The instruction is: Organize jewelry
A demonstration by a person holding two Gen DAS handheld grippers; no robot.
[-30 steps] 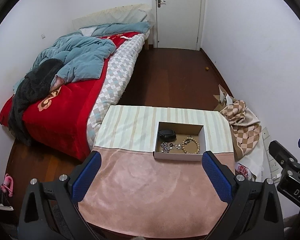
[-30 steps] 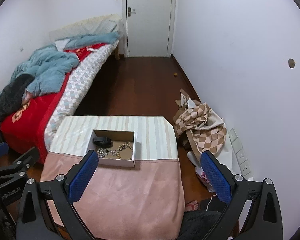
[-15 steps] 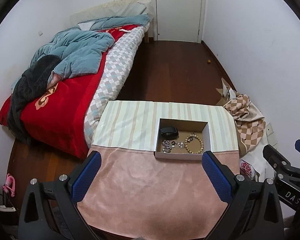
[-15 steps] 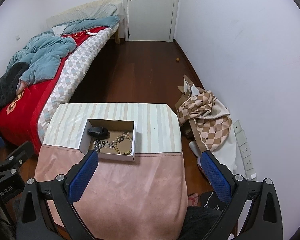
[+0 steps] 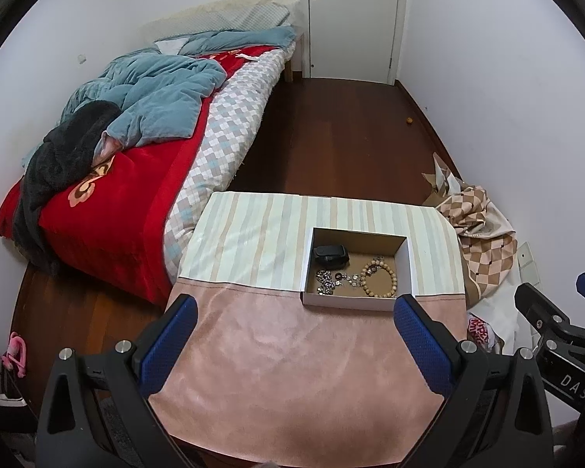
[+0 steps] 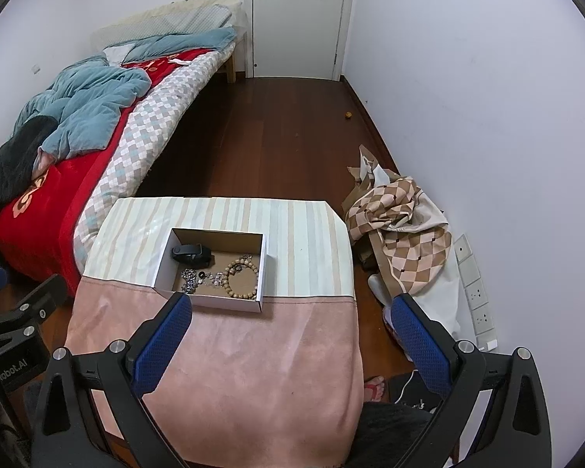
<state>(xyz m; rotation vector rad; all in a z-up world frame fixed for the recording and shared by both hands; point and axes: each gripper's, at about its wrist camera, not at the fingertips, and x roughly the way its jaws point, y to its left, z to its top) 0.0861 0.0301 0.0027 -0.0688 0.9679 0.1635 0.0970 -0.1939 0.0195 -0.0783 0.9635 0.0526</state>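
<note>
An open white cardboard box [image 5: 355, 303] [image 6: 210, 299] sits on the cloth-covered table [image 5: 292, 358] [image 6: 253, 351]. Inside lie a wooden bead bracelet [image 5: 379, 281] [image 6: 242, 277], a tangle of silver chain jewelry [image 5: 331, 280] [image 6: 195, 279] and a black band [image 5: 330, 254] [image 6: 191, 253]. My left gripper [image 5: 294, 335] is open and empty, above the table's pink part, short of the box. My right gripper [image 6: 292, 331] is open and empty, to the right of the box and nearer than it.
A bed [image 5: 136, 156] with red and blue bedding lies to the left. A checkered cloth pile [image 6: 401, 230] lies on the floor right of the table, by the wall. A closed door [image 5: 351, 19] is at the far end. Dark wood floor [image 6: 273, 136] lies beyond the table.
Both grippers have risen and tilted down a little; the box and table sit lower and closer in both views. Nothing on the table has moved.
</note>
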